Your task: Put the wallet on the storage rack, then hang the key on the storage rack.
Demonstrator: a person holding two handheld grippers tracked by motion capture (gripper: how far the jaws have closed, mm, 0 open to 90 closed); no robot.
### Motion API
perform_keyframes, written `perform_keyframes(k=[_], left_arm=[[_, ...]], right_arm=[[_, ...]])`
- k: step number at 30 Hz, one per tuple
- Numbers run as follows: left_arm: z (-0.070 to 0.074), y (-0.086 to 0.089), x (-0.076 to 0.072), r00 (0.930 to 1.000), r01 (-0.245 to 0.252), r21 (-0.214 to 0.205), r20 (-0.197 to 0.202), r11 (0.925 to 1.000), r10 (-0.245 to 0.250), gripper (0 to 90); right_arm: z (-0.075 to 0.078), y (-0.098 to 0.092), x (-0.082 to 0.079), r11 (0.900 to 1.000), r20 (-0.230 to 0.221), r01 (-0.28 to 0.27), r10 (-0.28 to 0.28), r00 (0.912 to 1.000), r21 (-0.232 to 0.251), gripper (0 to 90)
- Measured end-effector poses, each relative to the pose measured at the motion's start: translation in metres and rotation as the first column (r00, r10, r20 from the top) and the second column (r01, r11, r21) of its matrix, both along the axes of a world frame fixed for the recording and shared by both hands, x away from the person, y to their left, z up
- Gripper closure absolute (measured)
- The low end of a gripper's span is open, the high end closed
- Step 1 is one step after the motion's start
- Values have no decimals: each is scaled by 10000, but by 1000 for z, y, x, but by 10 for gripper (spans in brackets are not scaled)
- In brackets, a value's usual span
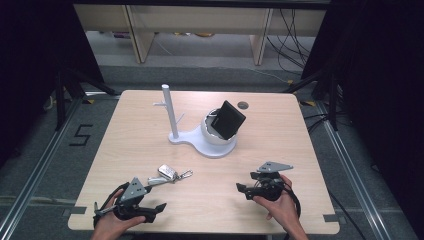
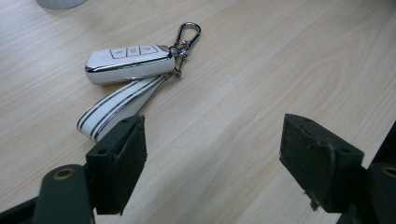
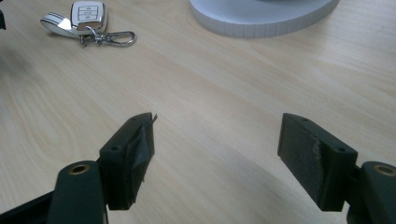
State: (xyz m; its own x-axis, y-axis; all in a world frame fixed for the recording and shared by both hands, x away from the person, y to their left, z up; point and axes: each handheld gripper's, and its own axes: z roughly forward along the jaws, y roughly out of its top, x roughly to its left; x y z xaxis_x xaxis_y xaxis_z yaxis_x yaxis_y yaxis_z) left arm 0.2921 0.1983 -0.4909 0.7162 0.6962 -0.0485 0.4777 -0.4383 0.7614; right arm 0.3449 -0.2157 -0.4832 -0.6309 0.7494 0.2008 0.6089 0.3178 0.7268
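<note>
Left gripper [image 1: 159,206]: held low near the table's near edge, jaws spread wide with nothing between them; bare wood shows in the gap.
Right gripper [image 1: 240,188]: held low at the other side, jaws likewise wide apart and empty.
Car key [image 2: 128,63]: flat on the table [image 1: 280,130], just ahead of the left gripper's jaws and a little to their left, not touching them; farther off and to the left of the right gripper.
Strap [image 2: 119,105]: striped white loop, reaching back from the key toward the left jaw.
Clip [image 2: 189,32]: metal, on the key's far end.
Stand [image 1: 200,137]: white, with a post, well beyond both grippers.
</note>
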Motion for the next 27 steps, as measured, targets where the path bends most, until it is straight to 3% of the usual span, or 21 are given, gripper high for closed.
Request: perform_keyframes(k=[5, 6, 9, 10, 12, 14, 15, 17, 19, 20, 22, 23, 24, 25, 27], left_arm=[[0, 1, -1, 10000, -9, 13, 26, 10000, 9, 223], [0, 1, -1, 10000, 57, 30, 10, 10000, -57, 223], [-1, 0, 0, 10000, 64, 6, 23, 10000, -64, 223], [-1, -1, -1, 10000, -11, -7, 8, 10000, 11, 223], [-1, -1, 0, 10000, -6, 22, 0, 10000, 6, 225], [0, -2, 0, 10000, -17, 12, 5, 10000, 17, 225], [0, -2, 1, 10000, 19, 59, 19, 10000, -19, 225], [0, -3, 1, 10000, 33, 230, 57, 9997, -34, 225], [1, -4, 2, 9998, 182, 87, 106, 9998, -183, 225], [1, -5, 2, 9999, 117, -20, 106, 9999, -117, 225], [2, -6, 4, 9999, 129, -69, 86, 9999, -128, 225], [4, -6, 5, 9999, 136, 24, 47, 9999, -136, 225], [5, -6, 7, 9998, 151, 82, 110, 9999, -151, 225], [6, -8, 8, 9998, 93, 24, 162, 10000, -94, 225], [10, -9, 10, 9995, 236, 88, 193, 9997, -238, 225]], right_arm=[[-2, -3, -11, 9999, -122, 83, -81, 9999, 122, 277], [-3, -4, -12, 10000, 71, -53, 53, 10000, 44, 276], [-4, -6, -18, 9999, -192, -76, 75, 9998, -87, 276], [-5, -7, -19, 9999, -86, -73, 72, 9999, -135, 276], [-4, -8, -22, 9999, -260, -51, 48, 9997, -92, 276], [-4, -10, -24, 9999, -126, -143, 143, 9998, -56, 276], [-5, -8, -26, 9999, -290, -17, 22, 9996, 167, 276], [-5, -11, -27, 9998, -175, -182, 183, 9997, 24, 276], [-4, -12, -30, 9997, -93, -223, 222, 9997, -95, 276], [-5, -11, -30, 9993, -217, -362, 364, 9991, 98, 276], [-4, -12, -33, 9998, -276, -187, 186, 9994, -54, 275], [-5, -12, -33, 9994, -70, -304, 302, 9995, -192, 275], [-7, -11, -32, 9984, -150, -558, 559, 9983, 43, 276], [-6, -11, -33, 9990, -365, -437, 437, 9984, -11, 276], [-6, -10, -34, 9989, -139, -404, 401, 9991, -229, 276]])
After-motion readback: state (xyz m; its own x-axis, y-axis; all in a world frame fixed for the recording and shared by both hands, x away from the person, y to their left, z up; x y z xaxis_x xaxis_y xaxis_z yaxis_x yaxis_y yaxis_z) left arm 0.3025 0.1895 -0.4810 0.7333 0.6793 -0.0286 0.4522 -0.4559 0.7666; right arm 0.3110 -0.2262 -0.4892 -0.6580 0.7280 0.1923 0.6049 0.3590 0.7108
